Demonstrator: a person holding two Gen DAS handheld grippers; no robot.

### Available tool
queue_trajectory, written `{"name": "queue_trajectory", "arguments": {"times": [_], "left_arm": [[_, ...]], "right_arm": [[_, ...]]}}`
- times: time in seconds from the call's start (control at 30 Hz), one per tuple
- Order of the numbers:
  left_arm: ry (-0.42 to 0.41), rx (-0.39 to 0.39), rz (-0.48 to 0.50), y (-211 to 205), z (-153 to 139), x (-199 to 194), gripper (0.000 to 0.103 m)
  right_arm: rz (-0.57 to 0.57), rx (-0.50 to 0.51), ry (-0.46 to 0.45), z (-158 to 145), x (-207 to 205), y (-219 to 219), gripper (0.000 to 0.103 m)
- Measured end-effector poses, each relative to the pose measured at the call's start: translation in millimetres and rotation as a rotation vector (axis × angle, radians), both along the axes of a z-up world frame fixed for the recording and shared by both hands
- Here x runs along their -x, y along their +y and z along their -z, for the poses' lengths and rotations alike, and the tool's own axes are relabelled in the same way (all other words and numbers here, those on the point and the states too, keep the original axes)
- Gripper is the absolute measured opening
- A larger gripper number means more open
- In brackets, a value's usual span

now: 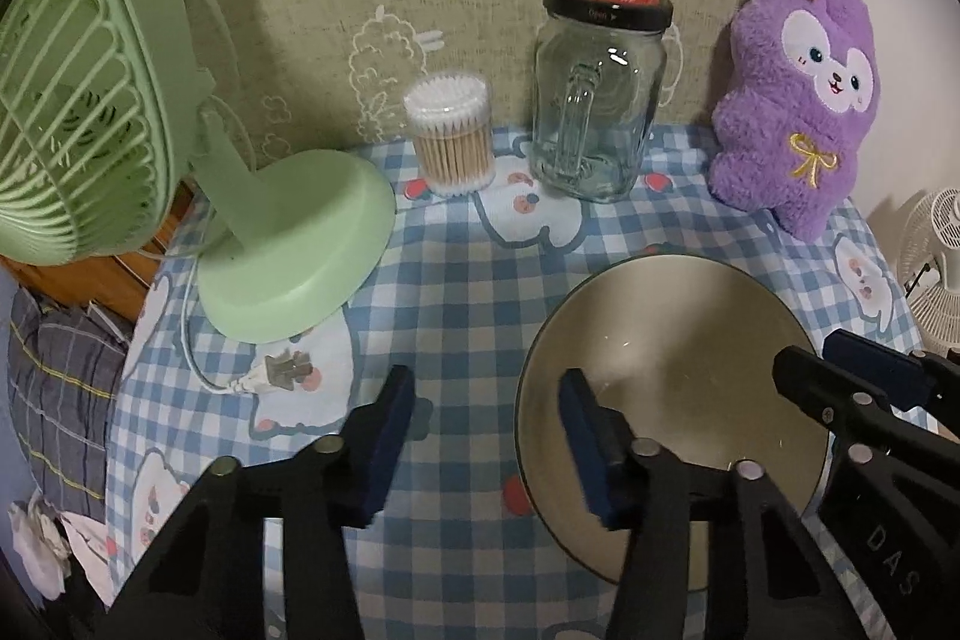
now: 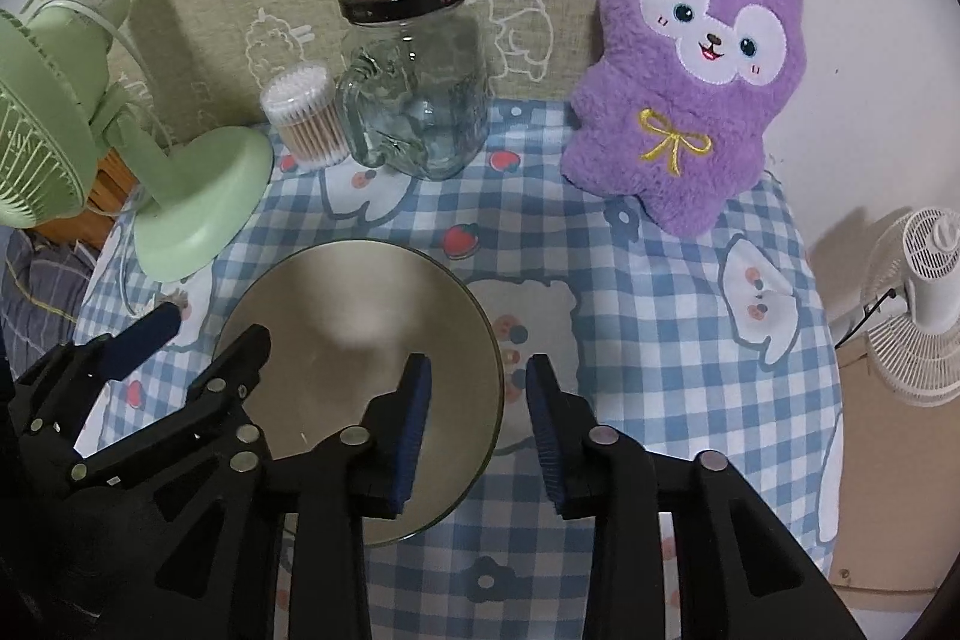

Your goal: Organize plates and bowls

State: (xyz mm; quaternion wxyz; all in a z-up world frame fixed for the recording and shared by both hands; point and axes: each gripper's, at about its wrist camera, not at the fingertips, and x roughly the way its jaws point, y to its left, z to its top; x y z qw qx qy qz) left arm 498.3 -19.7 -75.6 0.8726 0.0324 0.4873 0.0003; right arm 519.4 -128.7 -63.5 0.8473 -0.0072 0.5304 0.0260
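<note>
Straddling opposite edges of the plate (image 1: pixel 672 400), both tools sit low over it: the left gripper (image 1: pixel 486 436) has one pad inside the left rim and the other out over the tablecloth (image 1: pixel 468 280), and the right gripper (image 2: pixel 480 430) brackets the right rim the same way. Neither pair of jaws visibly presses on the rim, so both read as released, half spread. The plate lies flat on the near middle of the checked cloth. Judging from this, the main risk is an uneven pinch: if one side bites before the other, the smooth shallow dish could tip or skate across the cloth, and the soft cloth could bunch under a pad and spoil the grip. Far left stands a green fan (image 1: pixel 90 100), its plug (image 1: pixel 282 370) loose just left of the plate; a cotton swab tub (image 1: pixel 453 130), a glass jar (image 1: pixel 594 100) and a purple plush (image 2: pixel 690 88) line the far edge, well clear unless the plate is swung that way.
</note>
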Motion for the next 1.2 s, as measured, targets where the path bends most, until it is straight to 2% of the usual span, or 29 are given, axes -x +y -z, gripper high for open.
{"name": "queue_trajectory", "arguments": {"times": [0.43,0.97,1.2], "left_arm": [[0.017,0.025,0.066,-9,4,0,0.01],[0.04,0.018,0.034,-8,-1,10,0.01],[0.044,0.014,0.012,-5,-10,31,0.01]], "right_arm": [[-0.001,0.0,0.019,12,-7,-3,0.012],[0.007,0.011,0.035,8,5,-2,0.012],[-0.016,0.014,0.043,0,23,4,0.012]]}}
